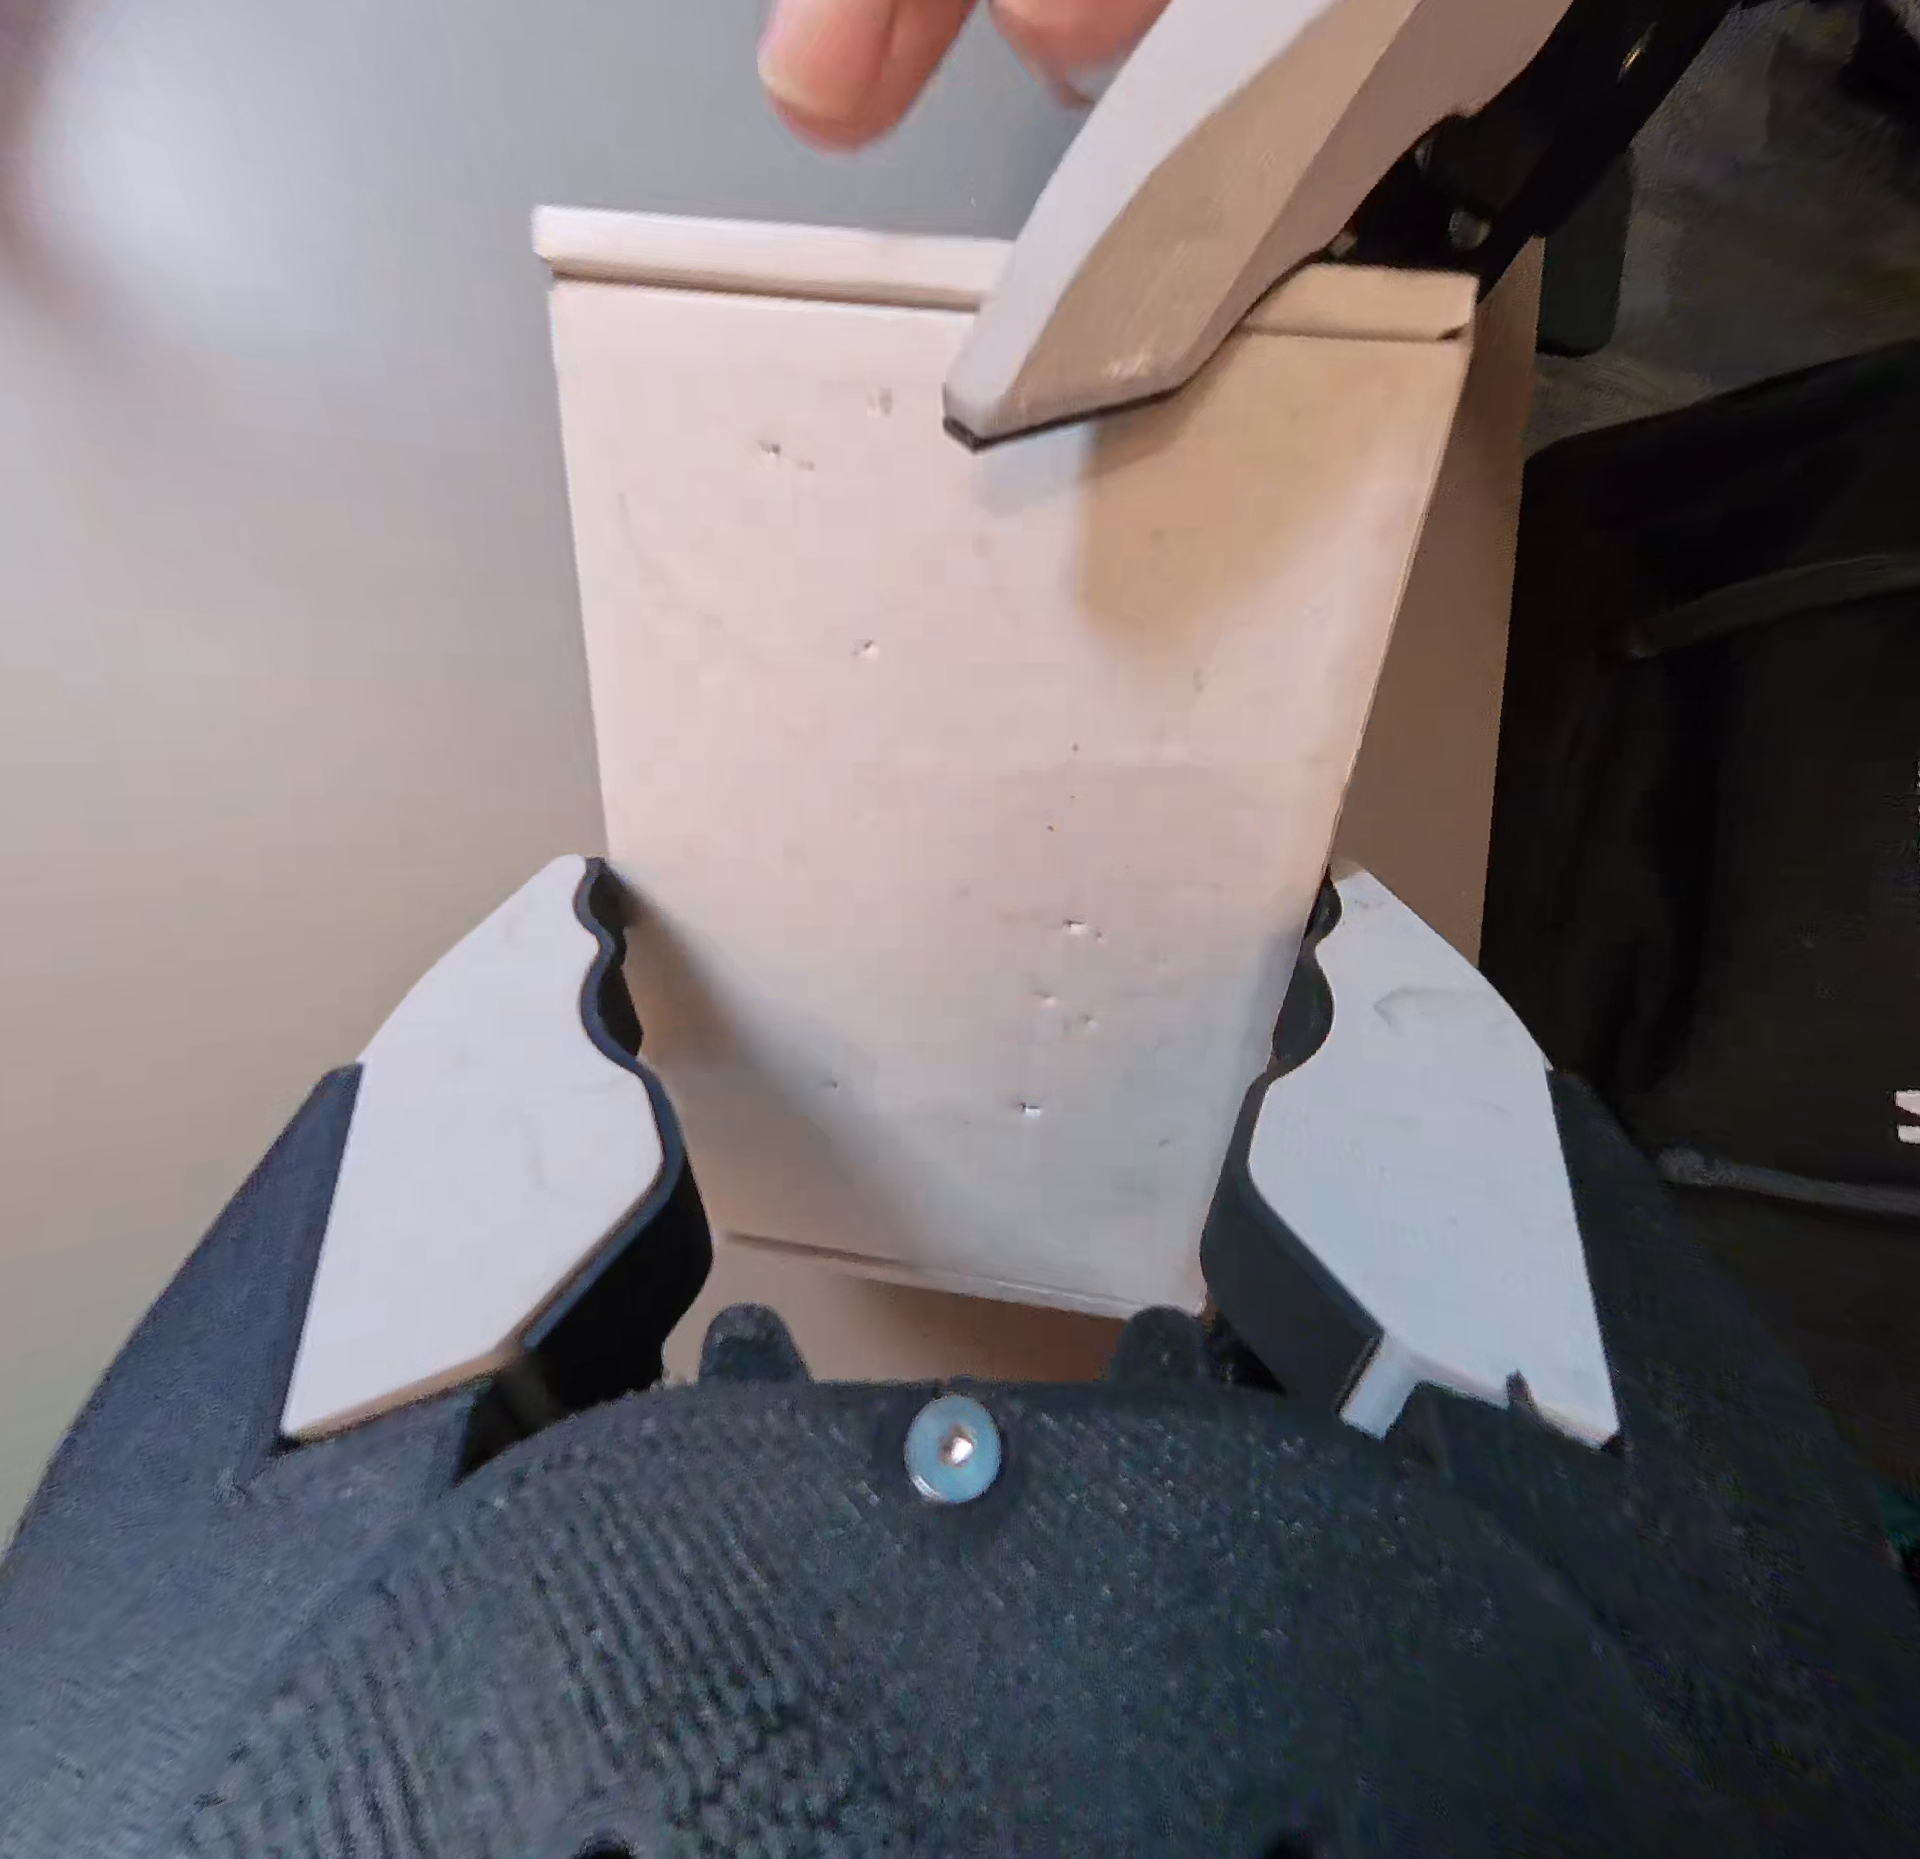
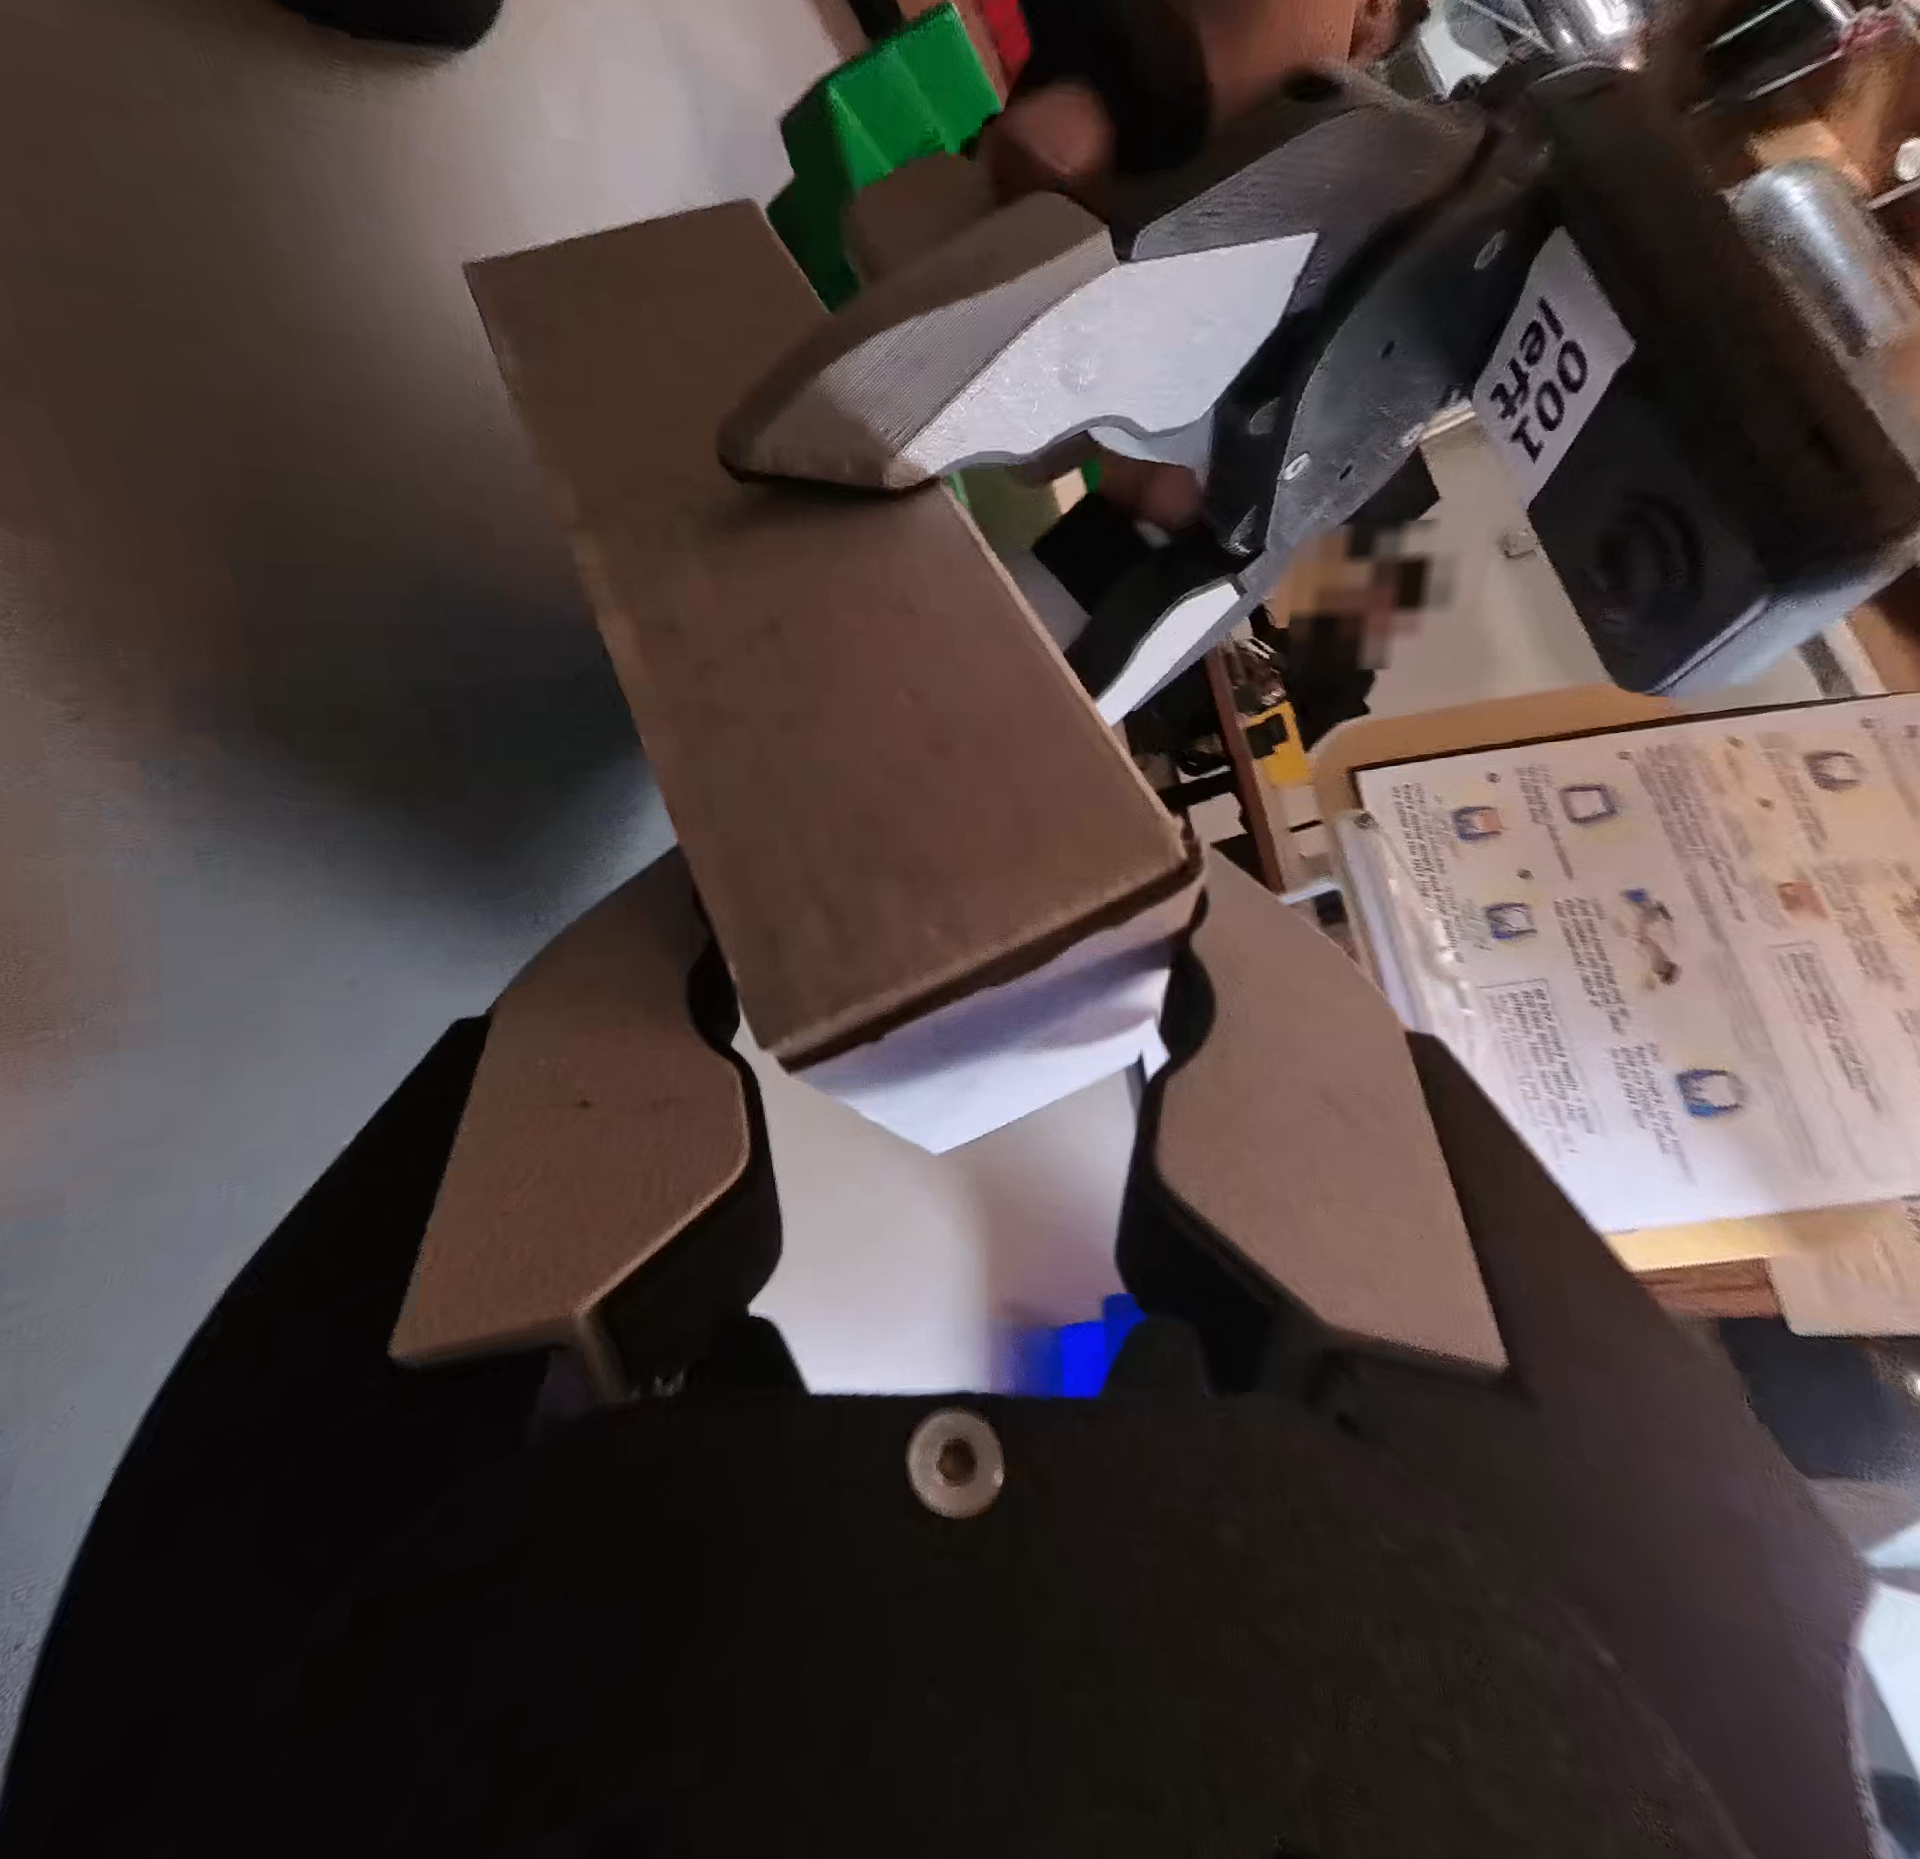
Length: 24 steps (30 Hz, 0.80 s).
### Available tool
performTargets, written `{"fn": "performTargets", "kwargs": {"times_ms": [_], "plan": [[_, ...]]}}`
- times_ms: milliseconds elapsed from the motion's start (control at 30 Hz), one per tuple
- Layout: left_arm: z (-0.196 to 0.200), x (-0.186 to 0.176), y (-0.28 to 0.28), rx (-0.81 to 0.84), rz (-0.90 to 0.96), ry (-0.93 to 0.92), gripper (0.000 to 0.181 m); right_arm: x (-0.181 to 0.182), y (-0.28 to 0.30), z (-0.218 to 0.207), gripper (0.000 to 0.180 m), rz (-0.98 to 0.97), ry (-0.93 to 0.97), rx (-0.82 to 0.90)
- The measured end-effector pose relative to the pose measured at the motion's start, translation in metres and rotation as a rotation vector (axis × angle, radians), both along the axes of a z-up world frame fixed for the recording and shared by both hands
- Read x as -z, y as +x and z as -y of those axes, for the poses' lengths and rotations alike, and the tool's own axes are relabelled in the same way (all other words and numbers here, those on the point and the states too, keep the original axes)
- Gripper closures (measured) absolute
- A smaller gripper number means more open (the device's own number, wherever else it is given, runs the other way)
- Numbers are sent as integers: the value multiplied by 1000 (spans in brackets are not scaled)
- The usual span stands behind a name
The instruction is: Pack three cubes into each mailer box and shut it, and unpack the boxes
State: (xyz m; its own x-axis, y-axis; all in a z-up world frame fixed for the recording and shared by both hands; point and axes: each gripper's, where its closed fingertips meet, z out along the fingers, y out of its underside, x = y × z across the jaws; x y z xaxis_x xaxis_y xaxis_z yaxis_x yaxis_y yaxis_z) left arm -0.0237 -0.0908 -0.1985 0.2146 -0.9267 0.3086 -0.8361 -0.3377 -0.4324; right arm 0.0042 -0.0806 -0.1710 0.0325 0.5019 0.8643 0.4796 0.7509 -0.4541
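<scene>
Between your left gripper's (image 1: 961,905) fingers the mailer box (image 1: 956,729) sits clamped; your right gripper (image 2: 951,936) clamps its far end (steadying it, probably for opening).

pale tabletop (image 1: 260,562), wooden side table (image 2: 1704,1279)

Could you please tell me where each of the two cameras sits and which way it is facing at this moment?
Left wrist view: sits on the left gripper, looking along its fingers at the mailer box they clamp; the right gripper's finger and a person's fingers show beyond.
Right wrist view: sits on the right gripper, facing the box end-on, with a green cube behind.
Shared: both see the box and the opposite gripper.
</scene>
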Motion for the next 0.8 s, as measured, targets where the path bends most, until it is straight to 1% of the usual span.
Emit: {"fn": "performTargets", "kwargs": {"times_ms": [33, 100, 133, 200, 333, 400, 500, 600, 633, 667, 733, 800], "plan": [[-1, 1, 1, -5, 22, 7, 60, 3, 2, 1, 101, 1, -21, -8], [-5, -6, 7, -27, 132, 40, 67, 5, 6, -1, 103, -2, -88, -6], [-6, -12, 9, -39, 194, 68, 72, 5, 7, -1, 104, -9, -128, -6], [-6, -29, 9, -53, 332, 123, 75, 7, 12, -5, 104, -19, -210, -1], [7, -54, -2, -78, 545, 226, 78, 12, 23, -16, 104, -59, -439, 22], [12, -57, -9, -97, 606, 307, 79, 14, 27, -21, 104, -83, -566, 33], [6, -40, -16, -152, 571, 441, 81, 13, 28, -24, 105, -134, -735, 22], [0, -15, -15, -176, 504, 482, 82, 8, 26, -24, 105, -184, -905, 2], [-4, -10, -14, -195, 495, 505, 85, 9, 26, -23, 106, -187, -958, 1], [-9, -7, -14, -217, 491, 531, 93, 10, 26, -22, 106, -190, -1003, -1], [-13, -2, -10, -235, 506, 518, 107, 15, 28, -17, 106, -169, -1082, -14], [-12, 0, -5, -248, 555, 485, 107, 23, 28, -14, 106, -144, -1138, -5]]}}
